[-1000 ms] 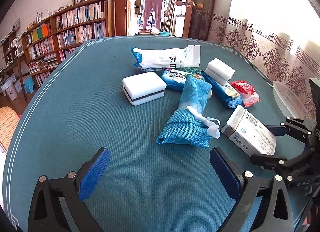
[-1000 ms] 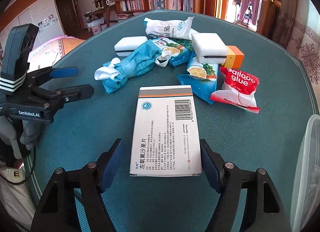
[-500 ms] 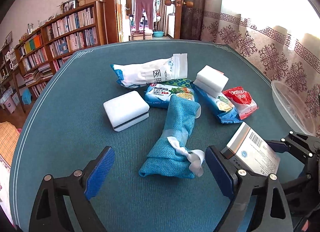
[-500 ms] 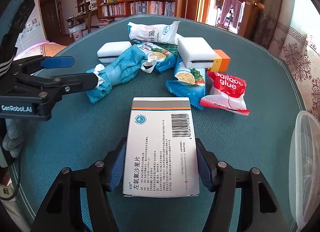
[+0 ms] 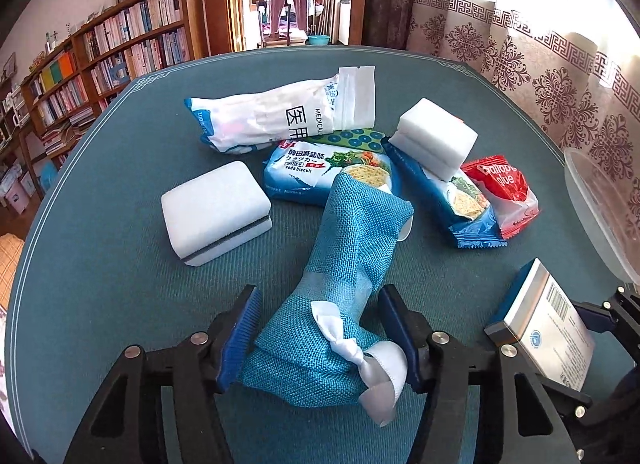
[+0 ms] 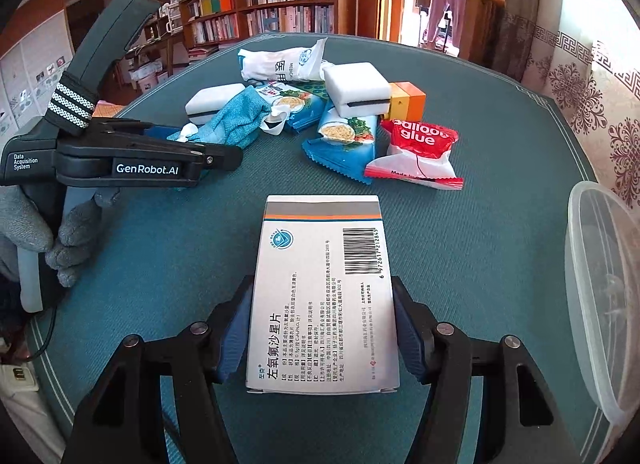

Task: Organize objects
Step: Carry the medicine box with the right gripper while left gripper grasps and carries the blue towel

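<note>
A blue woven cloth pouch point(image 5: 352, 248) tied with a white ribbon lies on the teal table point(image 5: 100, 264). My left gripper point(image 5: 318, 332) straddles its near end. The jaws are closing, and both blue pads touch the pouch's sides. In the right wrist view the left gripper point(image 6: 208, 144) reaches in from the left onto the pouch point(image 6: 236, 124), held by a gloved hand. My right gripper point(image 6: 322, 328) is shut on a white medicine box point(image 6: 320, 284), pads against its long sides. The box point(image 5: 548, 328) also shows at the lower right of the left wrist view.
Behind the pouch lie two white sponges point(image 5: 216, 210) point(image 5: 436, 140), a white medical bag point(image 5: 280, 116), two blue biscuit packs point(image 5: 316, 172) point(image 5: 456, 200), a red glue packet point(image 5: 500, 188) and an orange block point(image 6: 408, 98). A clear plastic tub point(image 6: 600, 284) stands at the right edge.
My left gripper moved forward over the pouch and its jaws narrowed from wide open to touching it. The right jaws closed in against the medicine box.
</note>
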`<state>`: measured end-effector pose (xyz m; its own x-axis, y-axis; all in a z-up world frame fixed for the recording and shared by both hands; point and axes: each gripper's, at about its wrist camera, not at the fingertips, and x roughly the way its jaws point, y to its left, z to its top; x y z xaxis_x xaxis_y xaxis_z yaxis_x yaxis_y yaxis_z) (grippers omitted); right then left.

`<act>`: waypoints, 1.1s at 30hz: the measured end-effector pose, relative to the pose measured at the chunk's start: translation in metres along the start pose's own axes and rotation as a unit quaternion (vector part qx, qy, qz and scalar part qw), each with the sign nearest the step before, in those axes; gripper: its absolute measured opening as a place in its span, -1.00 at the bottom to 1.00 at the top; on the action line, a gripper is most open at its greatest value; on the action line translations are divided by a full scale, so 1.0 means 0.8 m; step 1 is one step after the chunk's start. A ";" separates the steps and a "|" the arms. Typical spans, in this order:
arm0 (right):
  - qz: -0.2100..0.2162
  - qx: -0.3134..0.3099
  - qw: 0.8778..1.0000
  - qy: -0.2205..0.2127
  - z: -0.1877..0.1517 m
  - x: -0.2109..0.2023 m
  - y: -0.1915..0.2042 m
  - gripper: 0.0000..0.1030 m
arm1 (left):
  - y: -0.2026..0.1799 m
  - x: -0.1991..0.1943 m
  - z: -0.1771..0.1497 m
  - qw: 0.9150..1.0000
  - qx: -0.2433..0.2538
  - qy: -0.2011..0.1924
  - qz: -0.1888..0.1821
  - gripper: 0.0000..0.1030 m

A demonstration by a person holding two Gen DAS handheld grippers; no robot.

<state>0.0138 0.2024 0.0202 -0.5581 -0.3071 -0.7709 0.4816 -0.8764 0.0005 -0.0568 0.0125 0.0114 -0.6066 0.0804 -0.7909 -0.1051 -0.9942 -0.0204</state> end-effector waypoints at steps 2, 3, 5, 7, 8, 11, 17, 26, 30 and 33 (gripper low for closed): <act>-0.002 -0.003 1.000 -0.002 0.001 0.001 0.002 0.27 | 0.000 -0.001 0.000 1.000 -0.002 0.001 0.002 0.13; -0.004 -0.004 1.000 -0.003 0.000 0.001 0.003 0.27 | 0.000 -0.002 0.000 1.000 -0.005 0.001 0.003 0.12; -0.008 -0.006 1.000 -0.008 -0.002 0.000 0.005 0.27 | 0.001 -0.004 0.000 1.000 -0.013 0.001 0.001 0.11; -0.012 -0.003 1.000 -0.012 -0.003 0.000 0.005 0.25 | 0.001 -0.007 -0.001 1.000 -0.018 0.002 -0.003 0.11; -0.011 0.000 1.000 -0.014 -0.003 -0.001 0.004 0.25 | -0.001 -0.010 -0.001 1.000 -0.017 0.000 -0.003 0.10; 0.000 0.017 1.000 -0.019 -0.002 -0.005 -0.002 0.24 | -0.012 -0.020 0.000 1.000 -0.008 -0.011 -0.001 0.10; -0.002 0.044 0.998 -0.043 0.001 -0.028 -0.020 0.24 | -0.028 -0.035 0.007 1.000 0.003 -0.025 -0.014 0.10; -0.053 0.103 0.990 -0.079 -0.006 -0.072 -0.081 0.24 | -0.072 -0.037 0.014 0.999 0.037 -0.025 -0.032 0.10; -0.087 0.141 0.981 -0.102 -0.015 -0.099 -0.121 0.24 | -0.097 -0.037 0.021 0.997 0.051 -0.025 -0.043 0.10; -0.118 0.174 0.971 -0.116 -0.022 -0.117 -0.155 0.24 | -0.120 -0.037 0.026 0.996 0.065 -0.026 -0.053 0.10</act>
<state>0.0178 0.3463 0.0809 -0.7814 -0.1231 -0.6117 0.0873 -0.9923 0.0881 -0.0454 0.1073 0.0494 -0.6261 0.1915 -0.7559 -0.2699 -0.9627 -0.0203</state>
